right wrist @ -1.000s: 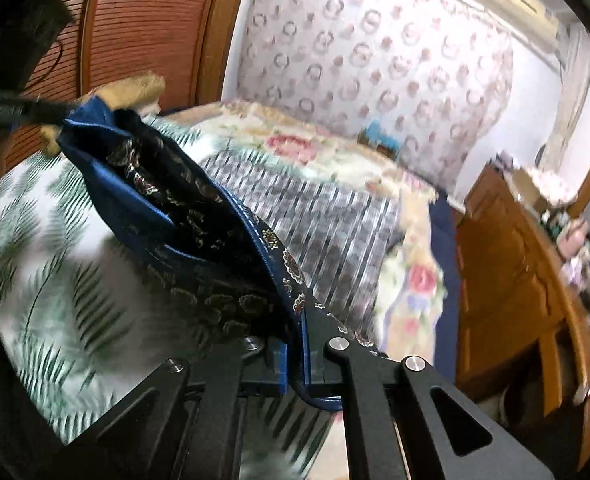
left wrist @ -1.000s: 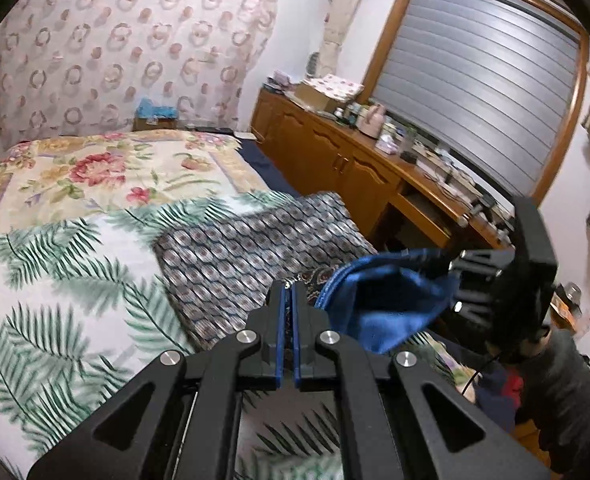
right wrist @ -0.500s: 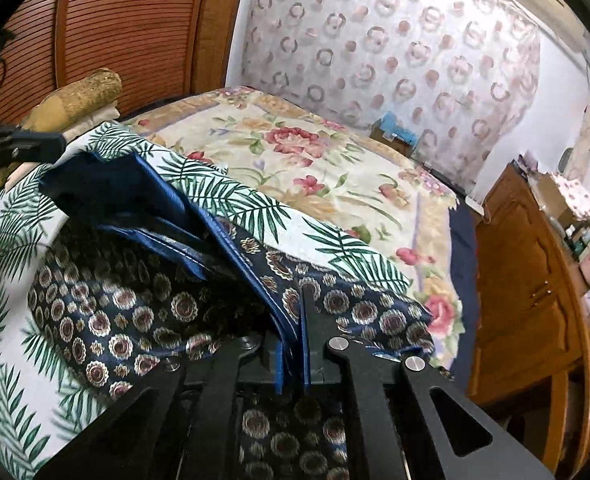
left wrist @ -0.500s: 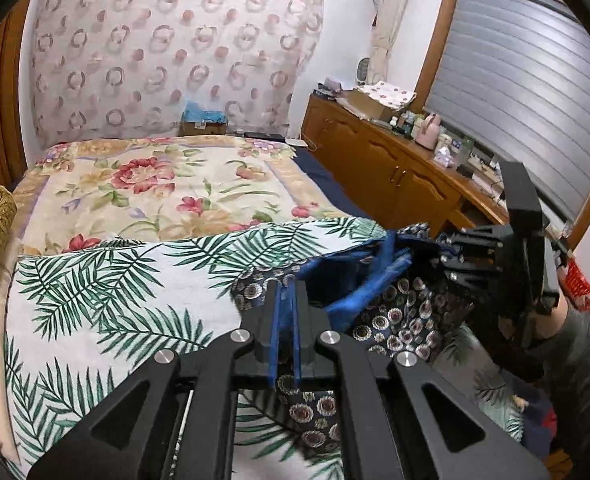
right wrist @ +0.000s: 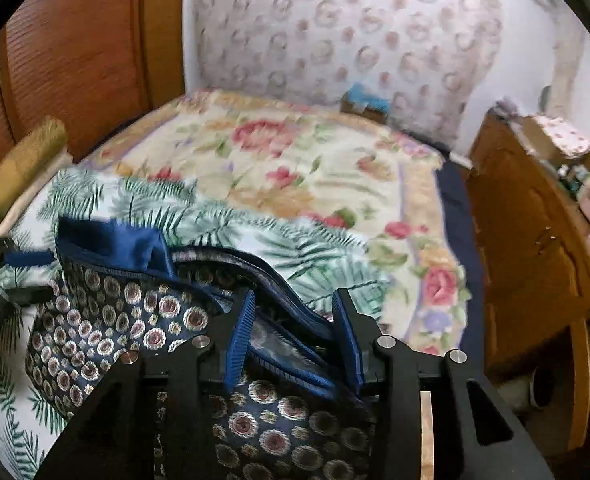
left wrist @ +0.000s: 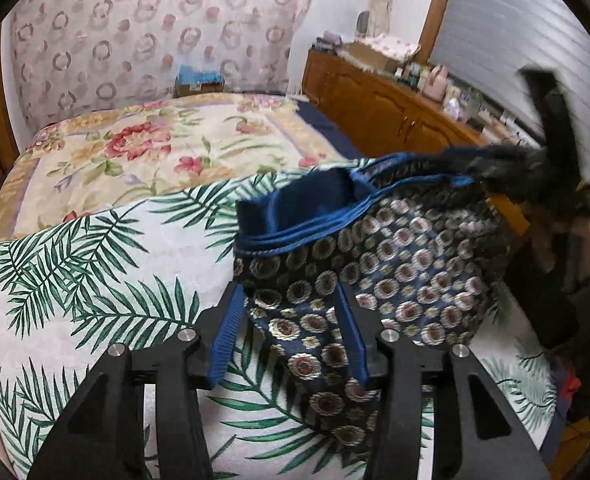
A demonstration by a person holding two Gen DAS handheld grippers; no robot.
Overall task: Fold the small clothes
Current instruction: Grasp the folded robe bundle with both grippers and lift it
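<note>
Both the left gripper [left wrist: 291, 336] and right gripper [right wrist: 295, 340] jaws, clamped a second ago, are opening, releasing the patterned garment [left wrist: 375, 272] onto the near bed [left wrist: 95, 280], fold laid.

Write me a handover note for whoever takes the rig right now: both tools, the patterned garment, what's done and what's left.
Left tool: jaws opening, pads off the cloth; the navy medallion-print garment lies between and under them.
Right tool: jaws opening too, the garment's blue-trimmed edge loose between the pads, not pinched.
Garment: down on the palm-leaf sheet near the bed's foot, doubled over, plain blue lining showing at the top fold.
Done: one fold laid and let go.
Left: the pile looks lumpy with uneven edges, so probably smooth it and fold again. No other clothes to fold are clearly in view.
</note>
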